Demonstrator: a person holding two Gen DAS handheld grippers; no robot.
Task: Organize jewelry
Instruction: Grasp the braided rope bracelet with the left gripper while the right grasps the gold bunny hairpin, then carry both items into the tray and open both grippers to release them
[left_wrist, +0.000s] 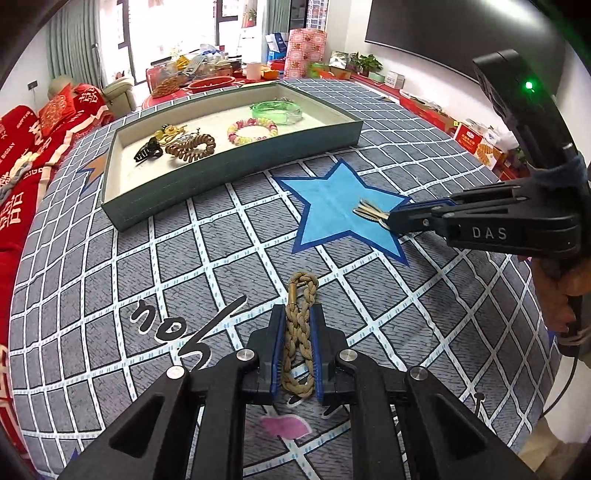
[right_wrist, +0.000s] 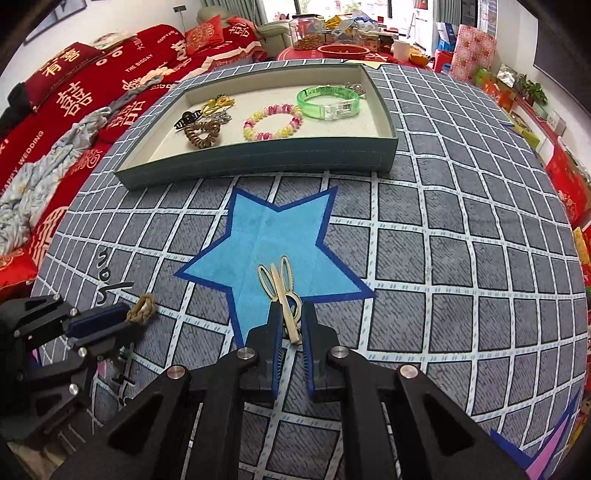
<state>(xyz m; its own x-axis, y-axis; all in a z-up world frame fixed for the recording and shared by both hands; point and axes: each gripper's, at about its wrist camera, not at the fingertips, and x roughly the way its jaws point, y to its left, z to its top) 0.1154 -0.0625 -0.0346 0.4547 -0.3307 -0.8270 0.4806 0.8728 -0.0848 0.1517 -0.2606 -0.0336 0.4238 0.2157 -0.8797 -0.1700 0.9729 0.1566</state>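
Left gripper (left_wrist: 297, 317) clenched on braided cord (left_wrist: 300, 332) over the counter (left_wrist: 424, 314); right gripper (right_wrist: 291, 314) grasping beige clip (right_wrist: 282, 291), apparently, on blue star (right_wrist: 266, 236); tray (right_wrist: 258, 166) beyond holds bracelets.

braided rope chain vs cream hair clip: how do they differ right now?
Look: the braided rope chain is a tan twisted cord with a metal clasp; the cream hair clip is flat, stiff, with looped cut-outs.
Place: the chain lies on grey grid cloth; the clip lies on the blue star.
Holder: the chain sits between the left gripper fingers, the clip between the right gripper fingers.
Shared: both are outside the tray.
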